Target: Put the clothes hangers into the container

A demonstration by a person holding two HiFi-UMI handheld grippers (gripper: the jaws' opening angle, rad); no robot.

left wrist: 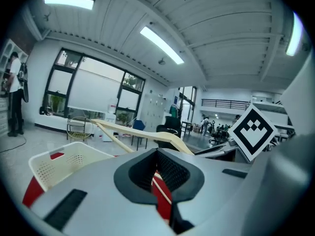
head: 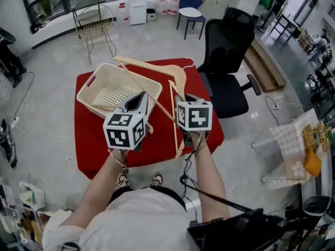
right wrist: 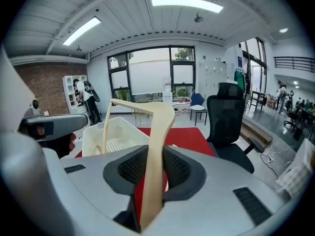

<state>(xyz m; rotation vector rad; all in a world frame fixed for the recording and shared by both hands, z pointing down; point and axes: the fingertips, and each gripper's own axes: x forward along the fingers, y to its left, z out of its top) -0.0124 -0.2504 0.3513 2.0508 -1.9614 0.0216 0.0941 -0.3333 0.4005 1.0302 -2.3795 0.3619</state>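
A cream wooden hanger [head: 157, 65] hangs in the air over the red table [head: 94, 150], held between both grippers. My right gripper [head: 183, 99] is shut on one of its broad arms, which runs up between the jaws in the right gripper view [right wrist: 160, 132]. To its left, my left gripper [head: 144, 99] is shut on the hanger's thin crossbar [left wrist: 158, 180], seen as a pale strip in the narrow gap. The cream perforated basket [head: 104, 77] sits on the table's left half, just beyond the left gripper, and shows in both gripper views [left wrist: 44, 161] [right wrist: 118, 127].
A black office chair [head: 230, 61] stands against the table's right side. A wire chair [head: 94, 22] and a blue chair [head: 191, 9] are farther back on the floor. A cable trails from the right gripper toward the person.
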